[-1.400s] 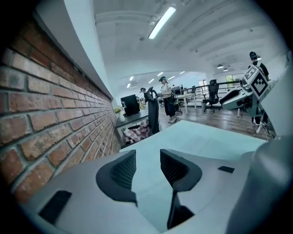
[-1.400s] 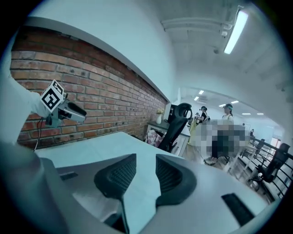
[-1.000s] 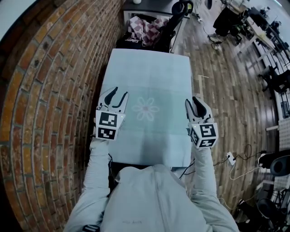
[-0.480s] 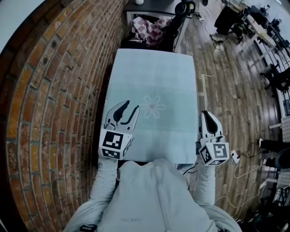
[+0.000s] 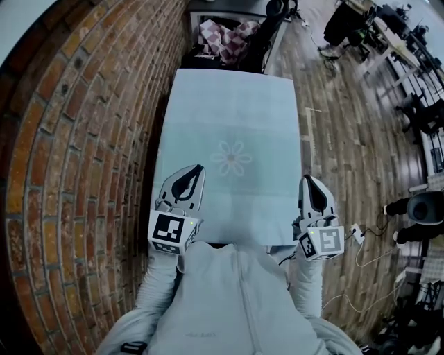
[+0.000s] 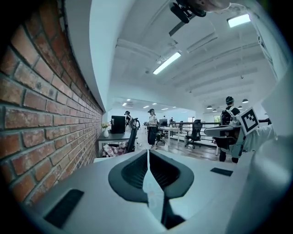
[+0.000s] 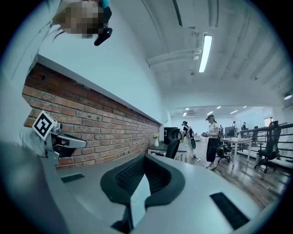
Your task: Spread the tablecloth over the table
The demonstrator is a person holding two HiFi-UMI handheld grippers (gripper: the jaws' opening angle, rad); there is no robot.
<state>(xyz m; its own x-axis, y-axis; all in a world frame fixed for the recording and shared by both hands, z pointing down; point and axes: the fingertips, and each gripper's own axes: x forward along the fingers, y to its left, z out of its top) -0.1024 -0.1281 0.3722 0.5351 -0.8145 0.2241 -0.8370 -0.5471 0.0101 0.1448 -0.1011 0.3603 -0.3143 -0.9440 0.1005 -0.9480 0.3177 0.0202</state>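
Note:
A pale blue tablecloth (image 5: 232, 118) with a flower print in its middle lies flat over the long table. My left gripper (image 5: 199, 169) is at the cloth's near left corner. Its jaws are closing, and a pale strip of the tablecloth (image 6: 154, 192) is pinched between them behind the left gripper's (image 6: 147, 151) tips. My right gripper (image 5: 309, 179) is at the near right edge, shut. A sliver of the tablecloth (image 7: 137, 196) shows between its jaws in the right gripper (image 7: 145, 158) view. The cloth's near edge is hidden under my body.
A brick wall (image 5: 83, 139) runs close along the table's left side. At the far end stand a dark chair (image 5: 267, 21) and a checked cloth (image 5: 222, 35). Wooden floor (image 5: 347, 125) with cables (image 5: 361, 243) lies to the right. People stand far off in the office.
Both grippers have come back along the table's sides toward my body. Both stood open before; the right one shut first, then the left.

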